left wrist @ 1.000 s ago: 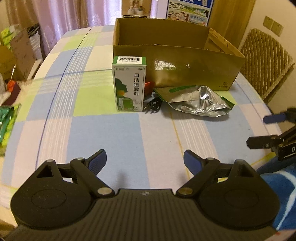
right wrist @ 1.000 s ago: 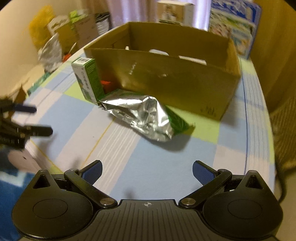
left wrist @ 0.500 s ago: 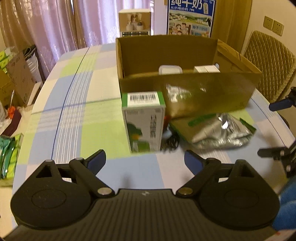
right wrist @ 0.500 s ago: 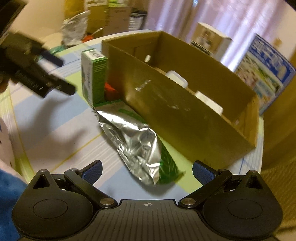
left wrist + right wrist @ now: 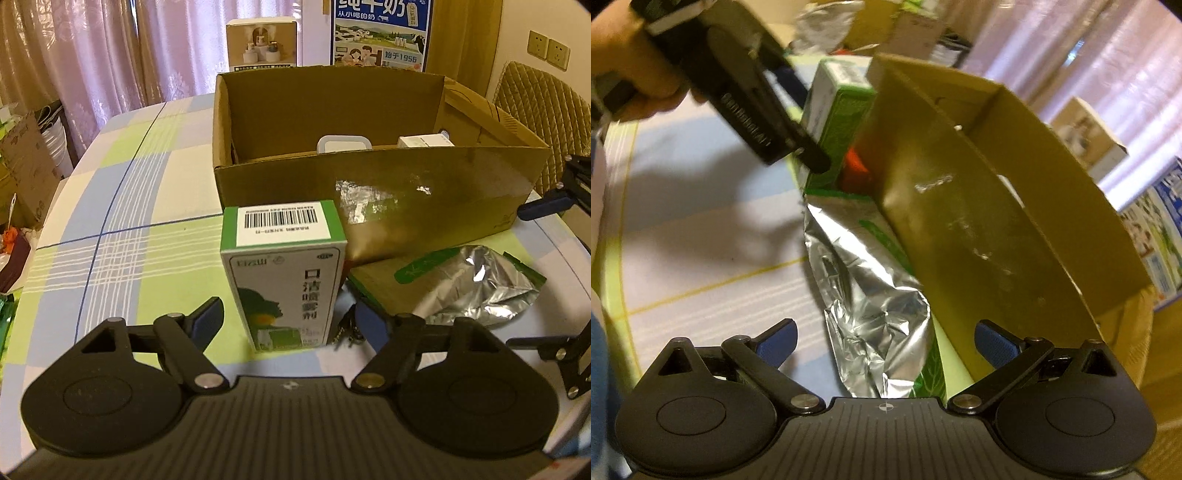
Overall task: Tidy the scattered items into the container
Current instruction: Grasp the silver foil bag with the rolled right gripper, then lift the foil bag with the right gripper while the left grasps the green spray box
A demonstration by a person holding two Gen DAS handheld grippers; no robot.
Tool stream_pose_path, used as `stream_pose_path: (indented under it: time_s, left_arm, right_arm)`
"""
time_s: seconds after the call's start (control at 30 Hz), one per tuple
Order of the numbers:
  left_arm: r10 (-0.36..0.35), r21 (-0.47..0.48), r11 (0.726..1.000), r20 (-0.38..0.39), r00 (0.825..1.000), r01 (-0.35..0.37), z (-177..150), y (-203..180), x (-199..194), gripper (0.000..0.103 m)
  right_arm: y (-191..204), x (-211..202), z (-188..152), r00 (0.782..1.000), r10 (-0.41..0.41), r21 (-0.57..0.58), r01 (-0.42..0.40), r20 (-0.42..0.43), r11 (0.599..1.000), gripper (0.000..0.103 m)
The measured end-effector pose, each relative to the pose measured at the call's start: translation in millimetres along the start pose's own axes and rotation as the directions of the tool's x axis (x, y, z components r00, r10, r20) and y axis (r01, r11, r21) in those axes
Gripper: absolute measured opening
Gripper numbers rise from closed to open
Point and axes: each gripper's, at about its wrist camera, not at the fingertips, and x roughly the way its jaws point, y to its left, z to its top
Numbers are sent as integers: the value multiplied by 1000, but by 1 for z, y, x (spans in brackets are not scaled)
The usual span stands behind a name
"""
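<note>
A table (image 5: 122, 221) under a checked blue, green and white cloth is carrying everything, and toward twelve o'clock in the left wrist view an open cardboard box (image 5: 424, 192) is standing on it, with two white items lying inside against its near wall. Just in front of the box's near left corner, a green and white carton (image 5: 284, 280) is standing upright with its barcode panel facing up. At about three o'clock from the carton, a crumpled foil pouch (image 5: 476, 284) is lying flat along the foot of the box. Between carton and pouch something small and dark is lying, possibly a bunch of keys, though it is too blurred to tell. The left gripper (image 5: 291, 325) is closing around the carton's lower part, its blue pads not yet pressing on the sides. The right gripper (image 5: 884, 341) is hanging over the pouch's near end with its fingers spread wide, gripping nothing, while a hand (image 5: 635, 70) is holding the other tool at ten o'clock.
</note>
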Motion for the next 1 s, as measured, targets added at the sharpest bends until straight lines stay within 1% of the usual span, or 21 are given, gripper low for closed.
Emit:
stream_pose_path:
  time_s: [0.07,0.13,0.2,0.27,0.4,0.47,0.53,0.63,0.73,0.83,0.9,0.93,1.0]
  left_arm:
    - [1,9,1000,7,1000,-1,1,0,3,69]
    - [4,15,1000,15,1000,-5,2,1,6,60]
    - [5,23,1000,22,1000,-6,2,1,9,56]
    - [3,26,1000,32,999,-4,3,2,10,56]
    - [5,36,999,49,999,-6,3,1,11,56]
    - [-1,39,999,42,999,0,3,1,14,56]
    - [-2,37,999,40,999,1,3,2,15,54]
    - [-4,33,999,31,1000,3,3,2,14,52]
    - [-1,43,999,20,1000,0,2,1,10,52]
    - [-6,49,999,13,1000,6,-3,0,-4,52]
    - [-11,56,998,4,1000,11,-8,1,-14,52]
    - [-17,61,998,-2,1000,17,-11,1,-19,52]
    - [-25,78,997,-14,1000,26,-18,-1,-28,52]
  right_arm:
    - [-3,8,2,1000,25,-10,-25,-11,1000,96]
    - [-6,15,3,999,45,-10,-46,-23,999,91]
    - [-10,21,6,997,67,-5,-67,-30,998,89]
    - [-16,26,9,996,89,15,-89,-30,996,87]
    - [-24,37,11,990,129,72,-126,-49,989,73]
    - [-26,40,11,990,132,104,-127,-48,987,71]
    - [-28,38,11,990,130,144,-122,-46,982,64]
    - [-38,33,10,986,159,273,-141,-47,952,58]
    - [-45,23,5,979,197,396,-160,-56,904,56]
    - [-51,11,-6,970,234,527,-166,-66,834,56]
    - [-52,5,-13,967,246,575,-161,-71,802,56]
    - [-51,2,-16,966,246,580,-157,-77,799,56]
    - [-43,-3,-19,968,237,555,-150,-88,818,56]
